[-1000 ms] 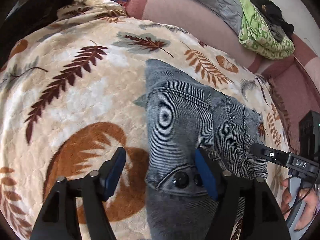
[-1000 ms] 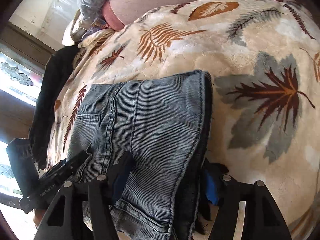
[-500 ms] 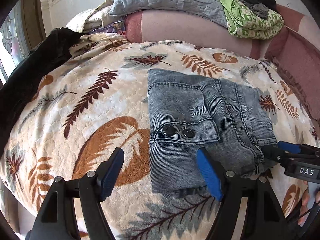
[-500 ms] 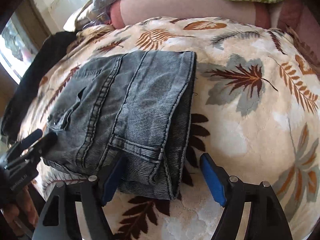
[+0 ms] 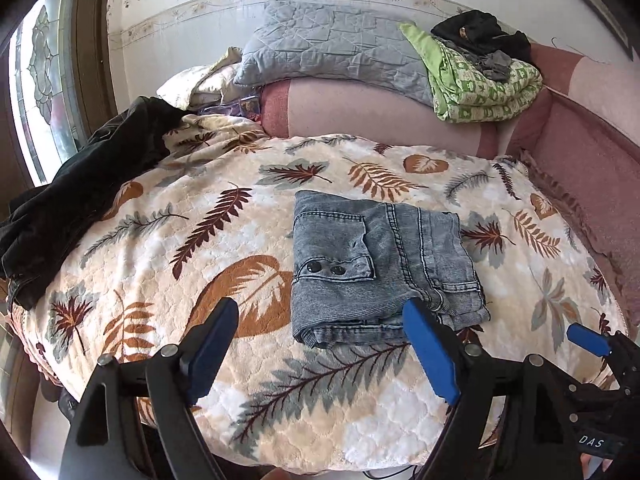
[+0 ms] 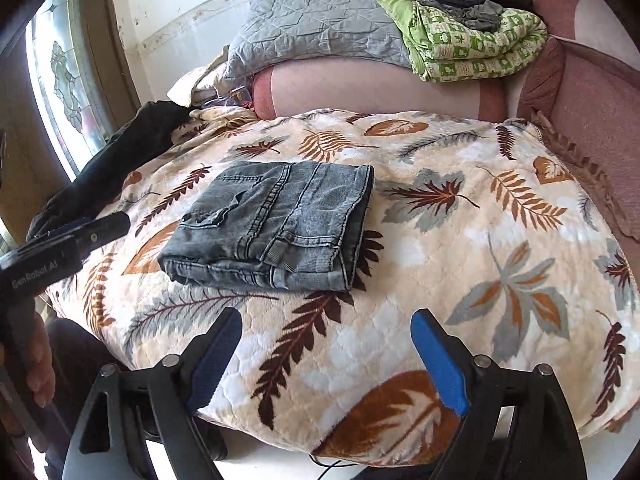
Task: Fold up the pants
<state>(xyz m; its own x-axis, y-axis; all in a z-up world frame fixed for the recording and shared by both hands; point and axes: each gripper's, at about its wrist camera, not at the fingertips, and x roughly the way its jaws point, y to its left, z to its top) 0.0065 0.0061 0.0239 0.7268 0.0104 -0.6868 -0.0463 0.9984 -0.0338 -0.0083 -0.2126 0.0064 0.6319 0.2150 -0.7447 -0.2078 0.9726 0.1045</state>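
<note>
Left to right: dark garment (image 5: 80, 196) heaped at blanket's (image 5: 168, 240) left edge, untouched. Left gripper (image 5: 320, 344) has backed off & lifted; jaws opening wide, nothing btwn them. Pants (image 5: 380, 268) lie mid-blanket as a compact folded stack, pocket flap up. Right gripper (image 6: 326, 356) likewise withdrawn, jaws opening, empty. A sec ago both were right over the denim, so fold looks done.

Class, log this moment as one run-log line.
pants: folded, on blanket | left gripper: opening, empty | right gripper: opening, empty
</note>
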